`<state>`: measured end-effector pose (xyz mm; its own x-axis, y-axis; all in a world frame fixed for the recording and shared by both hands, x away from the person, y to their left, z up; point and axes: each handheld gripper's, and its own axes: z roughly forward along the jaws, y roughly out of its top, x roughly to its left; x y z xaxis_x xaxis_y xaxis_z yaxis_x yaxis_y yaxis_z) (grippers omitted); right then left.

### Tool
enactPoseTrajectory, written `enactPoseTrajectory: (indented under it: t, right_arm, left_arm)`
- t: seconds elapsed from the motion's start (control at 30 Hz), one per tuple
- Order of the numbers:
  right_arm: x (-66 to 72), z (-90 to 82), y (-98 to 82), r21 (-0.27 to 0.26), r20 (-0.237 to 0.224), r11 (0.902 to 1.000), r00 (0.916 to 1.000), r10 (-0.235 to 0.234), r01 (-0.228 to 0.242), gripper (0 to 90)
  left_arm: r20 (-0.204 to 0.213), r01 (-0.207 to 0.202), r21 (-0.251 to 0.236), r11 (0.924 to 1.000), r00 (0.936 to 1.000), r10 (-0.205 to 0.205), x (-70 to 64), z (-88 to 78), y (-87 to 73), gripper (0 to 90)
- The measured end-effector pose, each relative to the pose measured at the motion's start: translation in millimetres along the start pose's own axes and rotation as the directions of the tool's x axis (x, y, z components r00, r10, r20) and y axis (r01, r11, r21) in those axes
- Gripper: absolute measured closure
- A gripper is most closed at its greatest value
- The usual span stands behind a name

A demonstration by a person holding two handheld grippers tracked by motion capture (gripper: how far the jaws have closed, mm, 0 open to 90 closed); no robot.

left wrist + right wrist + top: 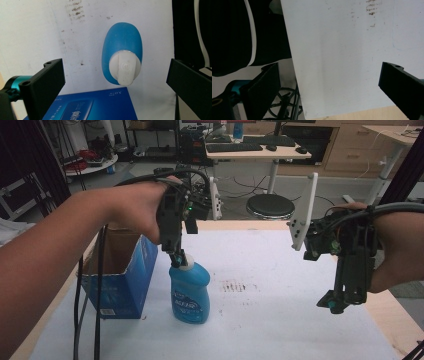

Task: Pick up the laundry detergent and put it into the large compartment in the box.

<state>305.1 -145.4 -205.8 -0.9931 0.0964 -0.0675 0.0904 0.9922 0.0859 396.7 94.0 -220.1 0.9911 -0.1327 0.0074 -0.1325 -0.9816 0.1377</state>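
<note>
My left gripper [178,256] hangs over the blue bottle [189,292], jaws spread wide either side of its white cap [124,67], touching nothing. The bottle stands upright just beside the open blue box [122,272], at its 3 o'clock. If I close off-centre, I judge the bottle could tip against the box. My right gripper [336,304] hovers spread and empty near the 4 o'clock table edge [395,315]; open white mat [280,315] lies between.

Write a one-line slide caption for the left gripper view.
Open left tool poised above a blue bottle's white cap, beside a blue box.
</note>
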Motion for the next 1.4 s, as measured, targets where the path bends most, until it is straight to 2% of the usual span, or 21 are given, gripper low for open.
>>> enactPoseTrajectory:
  t: [0.2,0.47,0.73,1.1,1.4]
  right_arm:
    - [1.8,1.3,-0.8,0.002,-0.002,1.0000,1.0000,-0.001,0.001,3.2]
    - [3.3,1.8,-0.8,-0.002,-0.001,1.0000,1.0000,-0.004,0.004,3.2]
    - [3.0,4.0,-3.4,-0.001,-0.006,1.0000,1.0000,0.003,-0.003,3.2]
    - [3.6,3.5,-2.8,-0.001,-0.006,1.0000,1.0000,0.003,-0.003,3.2]
    - [4.5,6.0,-3.3,-0.004,-0.009,1.0000,0.9999,0.007,-0.007,3.2]
  left_arm:
    - [0.000,-0.014,0.007,0.9999,0.9999,0.014,-4.2,11.8,1.3,1.7]
    - [-0.003,-0.046,0.060,0.9972,0.9989,0.046,-9.4,32.4,5.8,1.7]
    - [-0.001,-0.062,0.075,0.9952,0.9981,0.062,-11.6,45.9,6.0,1.7]
    - [-0.021,-0.080,0.109,0.9908,0.9964,0.082,-13.1,57.5,8.4,1.7]
    - [-0.018,-0.100,0.131,0.9863,0.9945,0.103,-14.5,66.7,8.8,1.7]
